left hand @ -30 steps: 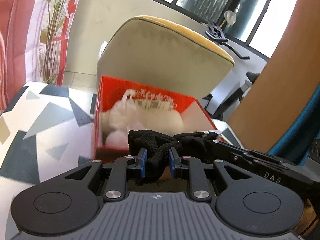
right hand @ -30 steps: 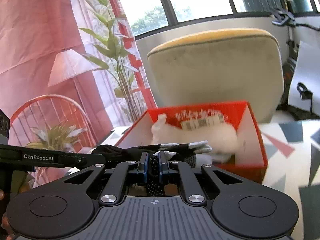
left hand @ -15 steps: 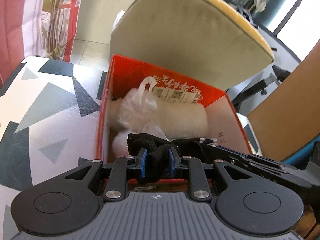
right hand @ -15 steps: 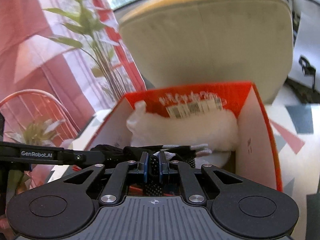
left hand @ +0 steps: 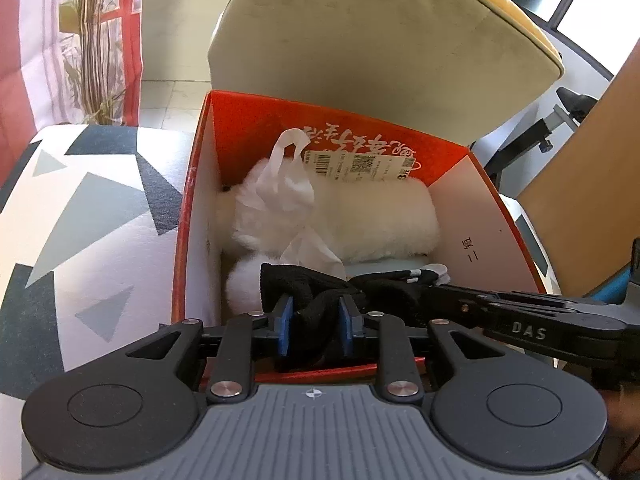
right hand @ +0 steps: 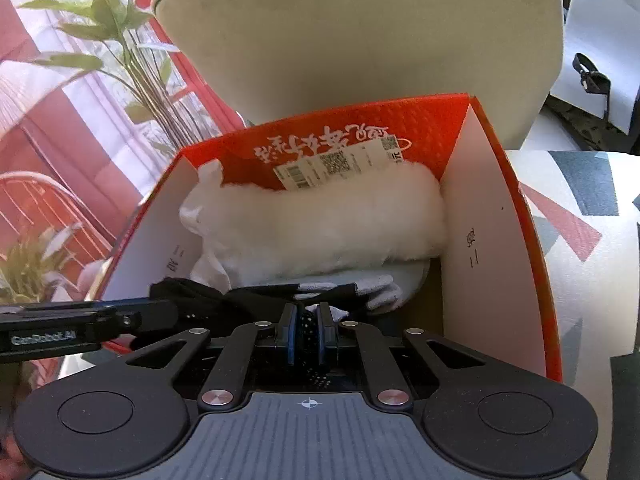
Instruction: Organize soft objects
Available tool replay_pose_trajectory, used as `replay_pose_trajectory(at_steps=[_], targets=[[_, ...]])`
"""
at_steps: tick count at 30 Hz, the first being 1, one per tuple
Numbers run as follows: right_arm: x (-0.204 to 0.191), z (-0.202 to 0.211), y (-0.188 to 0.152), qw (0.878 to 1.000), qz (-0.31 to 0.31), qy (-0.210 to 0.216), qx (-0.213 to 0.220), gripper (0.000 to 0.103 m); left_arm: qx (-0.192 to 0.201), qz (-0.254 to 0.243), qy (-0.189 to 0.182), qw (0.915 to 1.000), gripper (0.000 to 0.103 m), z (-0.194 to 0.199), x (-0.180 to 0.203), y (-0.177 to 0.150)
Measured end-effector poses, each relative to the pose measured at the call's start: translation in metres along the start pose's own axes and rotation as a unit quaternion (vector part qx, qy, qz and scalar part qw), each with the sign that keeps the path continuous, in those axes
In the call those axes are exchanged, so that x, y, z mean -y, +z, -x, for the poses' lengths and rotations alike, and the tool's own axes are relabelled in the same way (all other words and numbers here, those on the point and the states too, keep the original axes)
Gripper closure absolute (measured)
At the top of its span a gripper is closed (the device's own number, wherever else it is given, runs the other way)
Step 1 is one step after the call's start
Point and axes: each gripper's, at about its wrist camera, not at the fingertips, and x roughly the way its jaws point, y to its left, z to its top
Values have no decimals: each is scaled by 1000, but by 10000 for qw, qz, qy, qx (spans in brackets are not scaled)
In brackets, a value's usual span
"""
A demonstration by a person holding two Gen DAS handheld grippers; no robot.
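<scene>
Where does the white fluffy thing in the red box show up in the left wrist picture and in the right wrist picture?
Left wrist view: the white fluffy thing lies centre frame, along the far wall of the red box, partly under a white plastic bag.
Right wrist view: it spans the box's far end, centre frame.
Shared landmark: the barcode label on the far wall.

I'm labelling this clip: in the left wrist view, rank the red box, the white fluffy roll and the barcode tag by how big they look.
1. red box
2. white fluffy roll
3. barcode tag
The order is clear; the roll and tag both sit inside the box.
</scene>
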Motion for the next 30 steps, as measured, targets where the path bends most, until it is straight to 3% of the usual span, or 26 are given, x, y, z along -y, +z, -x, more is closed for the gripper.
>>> replay_pose_trajectory(at_steps=[6, 23, 28, 30], targets=[[-1, -6, 0, 9999, 68, -71, -102, 94, 154, -69, 272, 9995, 62, 2, 1, 2], [-15, -16, -3, 9995, 117, -77, -266, 93, 439, -346, 506, 9972, 62, 11, 4, 2], [-15, -5, -5, 9993, 195, -281, -154, 80, 517, -429, 605, 9959, 62, 16, 5, -1], [-15, 1, -6, 9991, 234, -349, -65, 80, 537, -469, 640, 9954, 60, 18, 6, -2]])
